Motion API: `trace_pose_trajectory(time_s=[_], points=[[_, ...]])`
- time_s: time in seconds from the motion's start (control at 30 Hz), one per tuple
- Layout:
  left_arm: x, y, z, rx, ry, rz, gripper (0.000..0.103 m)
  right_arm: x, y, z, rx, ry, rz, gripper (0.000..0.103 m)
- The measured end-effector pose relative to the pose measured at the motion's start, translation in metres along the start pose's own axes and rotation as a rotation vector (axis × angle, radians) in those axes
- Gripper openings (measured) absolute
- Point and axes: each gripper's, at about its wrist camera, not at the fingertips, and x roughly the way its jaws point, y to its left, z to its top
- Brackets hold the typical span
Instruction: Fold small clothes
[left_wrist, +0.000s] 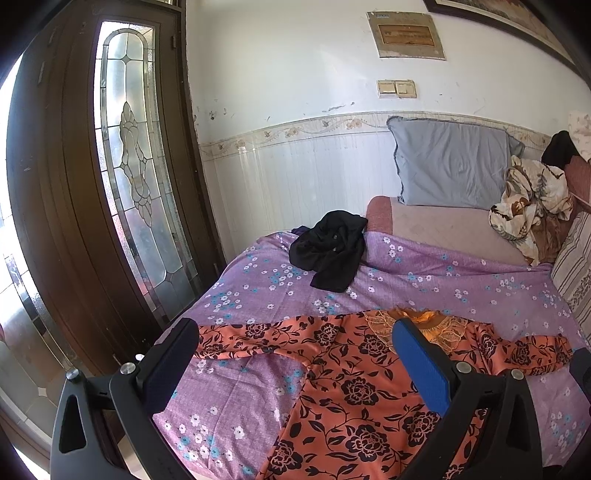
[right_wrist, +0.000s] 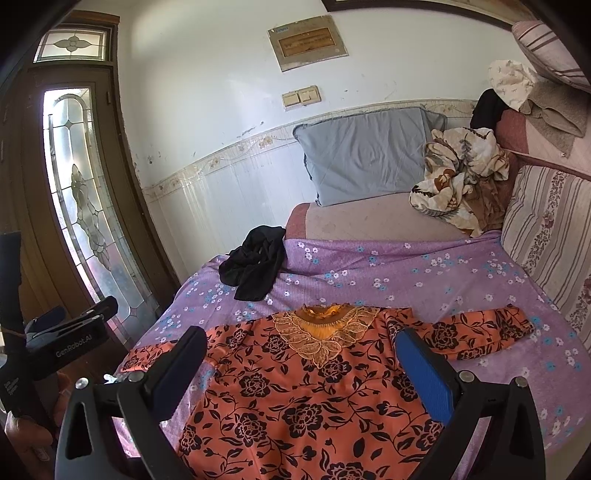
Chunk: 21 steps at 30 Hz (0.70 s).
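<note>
An orange top with black flowers (left_wrist: 354, 391) lies spread flat on the purple flowered sheet (left_wrist: 424, 280), sleeves out to both sides, lace collar away from me. It also shows in the right wrist view (right_wrist: 295, 391). My left gripper (left_wrist: 295, 332) is open and empty, hovering over the top's left half. My right gripper (right_wrist: 301, 343) is open and empty, hovering over the chest below the collar (right_wrist: 325, 332). The left gripper's body also shows at the left of the right wrist view (right_wrist: 70, 343). A crumpled black garment (left_wrist: 328, 247) lies farther back on the sheet.
A grey pillow (left_wrist: 450, 166) leans on the white wall. A crumpled cream flowered cloth (left_wrist: 528, 203) and a striped cushion (right_wrist: 550, 236) lie at the right. A wooden door with a glass pane (left_wrist: 136, 166) stands left of the bed's edge.
</note>
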Motion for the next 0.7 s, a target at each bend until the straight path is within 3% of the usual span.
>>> trace_pose_trajectory(time_s=[0.7], points=[[0.040, -0.032, -0.003, 0.088, 0.020, 0.014, 0.103, 0.039, -0.022, 0.000, 0.027, 0.023, -0.028, 0.103]])
